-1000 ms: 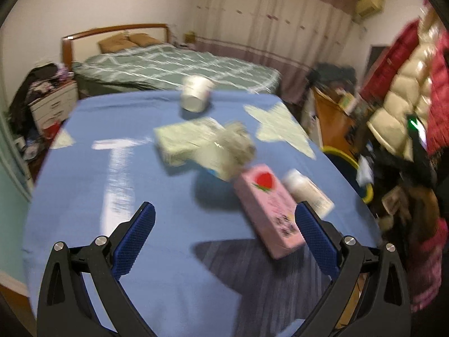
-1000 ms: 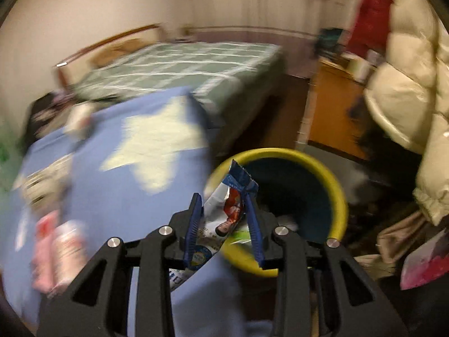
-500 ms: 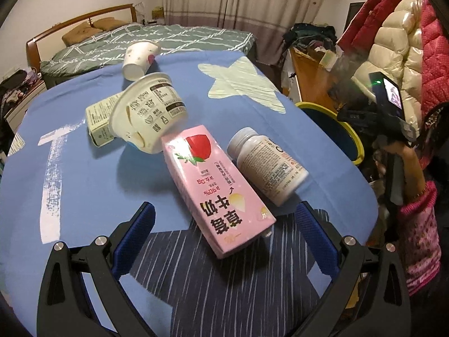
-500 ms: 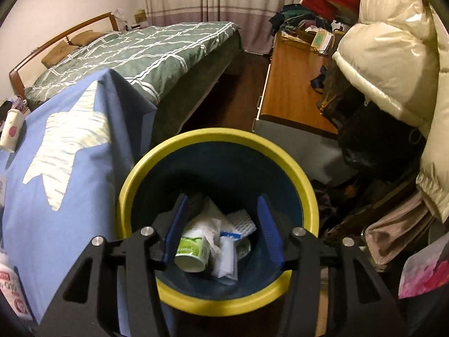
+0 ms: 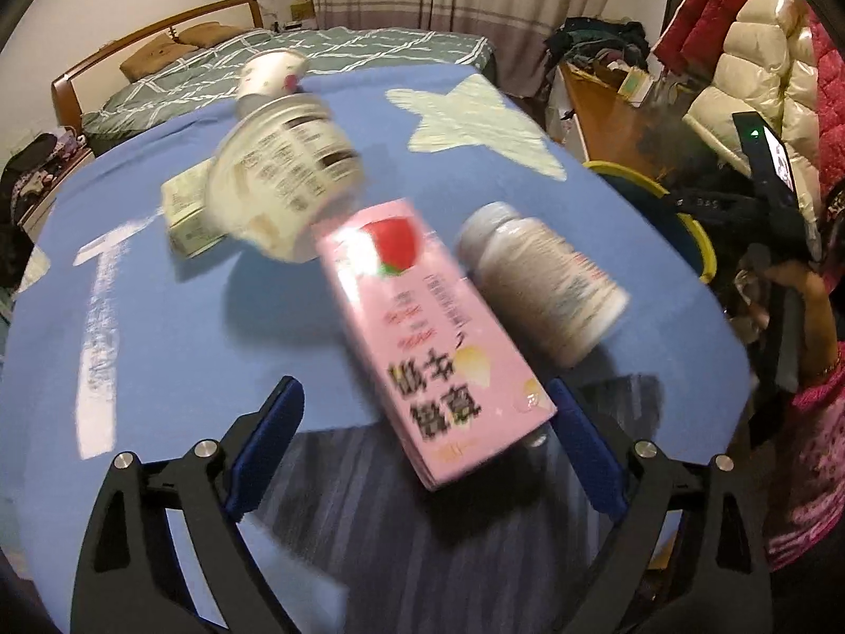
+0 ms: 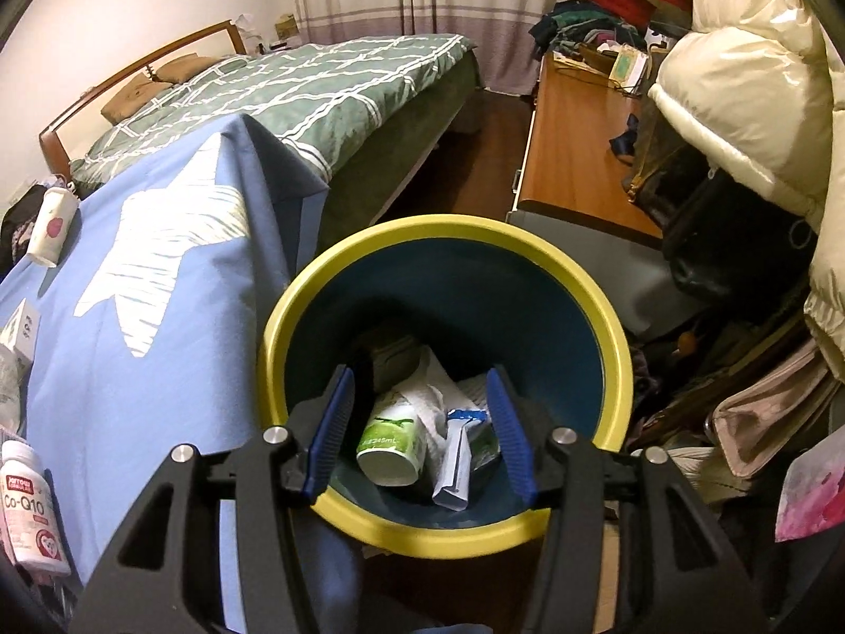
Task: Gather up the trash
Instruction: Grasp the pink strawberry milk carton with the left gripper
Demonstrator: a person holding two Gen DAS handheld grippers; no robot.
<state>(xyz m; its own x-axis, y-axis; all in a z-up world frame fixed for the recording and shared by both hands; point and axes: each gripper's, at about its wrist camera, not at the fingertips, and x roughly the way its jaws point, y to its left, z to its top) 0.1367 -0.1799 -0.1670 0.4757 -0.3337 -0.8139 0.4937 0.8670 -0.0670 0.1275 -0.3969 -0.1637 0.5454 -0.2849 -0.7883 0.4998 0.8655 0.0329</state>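
Pink carton [image 5: 428, 327] is lying flat on the blue bench [image 5: 174, 327], long axis running from the near right fingertip away toward upper left, printed end nearest the left gripper [image 5: 422, 444]. Jaws are wide and closing, pads not yet touching. Risk: right pad is catching the carton's corner and skewing it into the white bottle [image 5: 544, 280] just beside it. Right gripper [image 6: 417, 428] is hanging half-open, empty, over the bin [image 6: 612, 348].

A bed [image 6: 296, 84] with a green checked quilt stands at eleven o'clock; a wooden desk [image 6: 575, 158] at one; puffy coats [image 6: 739, 79] hang at two.
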